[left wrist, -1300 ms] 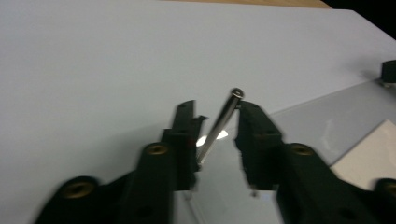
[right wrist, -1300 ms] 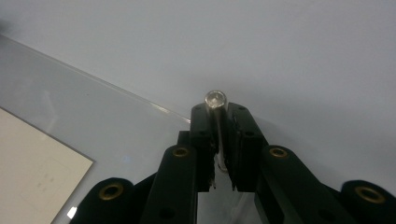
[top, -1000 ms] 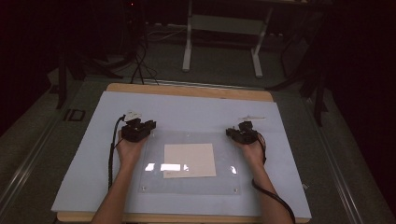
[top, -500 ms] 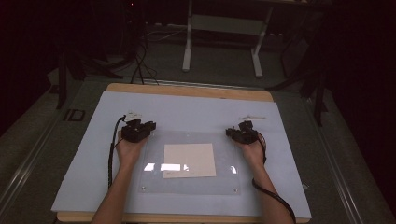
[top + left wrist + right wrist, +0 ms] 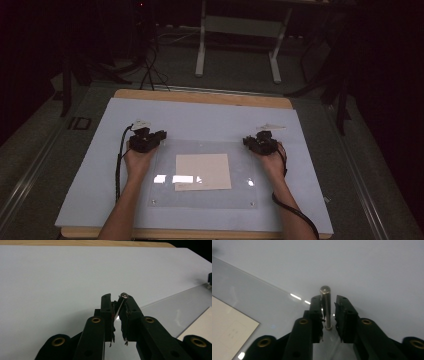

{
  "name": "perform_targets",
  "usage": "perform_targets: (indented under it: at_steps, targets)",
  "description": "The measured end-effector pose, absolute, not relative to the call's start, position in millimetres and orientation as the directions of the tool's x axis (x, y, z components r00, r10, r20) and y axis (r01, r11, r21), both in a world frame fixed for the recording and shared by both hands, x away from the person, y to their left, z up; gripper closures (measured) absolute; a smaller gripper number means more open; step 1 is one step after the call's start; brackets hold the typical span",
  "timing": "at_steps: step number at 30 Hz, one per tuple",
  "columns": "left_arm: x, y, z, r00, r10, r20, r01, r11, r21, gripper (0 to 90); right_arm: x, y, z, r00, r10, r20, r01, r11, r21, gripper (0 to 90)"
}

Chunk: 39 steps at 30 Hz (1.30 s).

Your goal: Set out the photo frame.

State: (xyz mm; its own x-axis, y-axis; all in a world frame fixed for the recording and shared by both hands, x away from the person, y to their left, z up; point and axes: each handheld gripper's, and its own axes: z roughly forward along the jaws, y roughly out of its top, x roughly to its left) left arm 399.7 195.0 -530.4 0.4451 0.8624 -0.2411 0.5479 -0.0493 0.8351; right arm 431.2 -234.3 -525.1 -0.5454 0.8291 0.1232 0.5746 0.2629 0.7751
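Observation:
A clear acrylic plate (image 5: pixel 165 195) lies on the pale mat with a beige sheet (image 5: pixel 202 171) under it. My left gripper (image 5: pixel 160 135) sits at the plate's far left corner. In the left gripper view it (image 5: pixel 117 298) is shut on a thin metal pin (image 5: pixel 123 295) at the plate's (image 5: pixel 175 307) edge. My right gripper (image 5: pixel 248 142) sits at the far right corner. Its jaws (image 5: pixel 328 300) have just been opening. An upright metal pin (image 5: pixel 325 293) stands between them with a gap at its right side, rising from the plate (image 5: pixel 249 292).
The pale mat (image 5: pixel 200 120) covers a wooden table whose far edge (image 5: pixel 200 97) shows. A metal stand (image 5: pixel 235 30) and cables are on the dark floor beyond. The person's forearms come in from the bottom, and a cable trails from each gripper.

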Motion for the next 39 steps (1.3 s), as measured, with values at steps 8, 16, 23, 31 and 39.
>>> perform_targets:
  at_steps: [8, 16, 23, 31, 39]
  targets:
    - [399.8, 195.3, -530.8, 0.436, 0.861, -0.261, 0.556, -0.030, 0.831, 80.1, 424.2, -241.7, -514.9, -0.580, 0.809, 0.100, 0.500, 0.257, 0.827, 78.2]
    - [398.7, 196.8, -529.8, 0.451, 0.857, -0.251, 0.548, -0.044, 0.835, 79.0, 424.8, -239.5, -517.2, -0.588, 0.802, 0.105, 0.498, 0.257, 0.828, 84.1]
    - [397.5, 198.3, -528.0, 0.457, 0.853, -0.254, 0.536, -0.036, 0.843, 79.0, 426.1, -240.5, -517.2, -0.587, 0.800, 0.125, 0.510, 0.246, 0.824, 84.0]
    - [399.9, 199.0, -526.2, 0.461, 0.850, -0.253, 0.549, -0.050, 0.834, 80.6, 427.5, -241.3, -517.0, -0.584, 0.799, 0.147, 0.526, 0.234, 0.818, 83.8]
    - [405.3, 203.0, -525.1, 0.464, 0.833, -0.301, 0.586, -0.035, 0.809, 79.8, 431.9, -241.5, -514.0, -0.579, 0.798, 0.170, 0.559, 0.236, 0.795, 83.7]
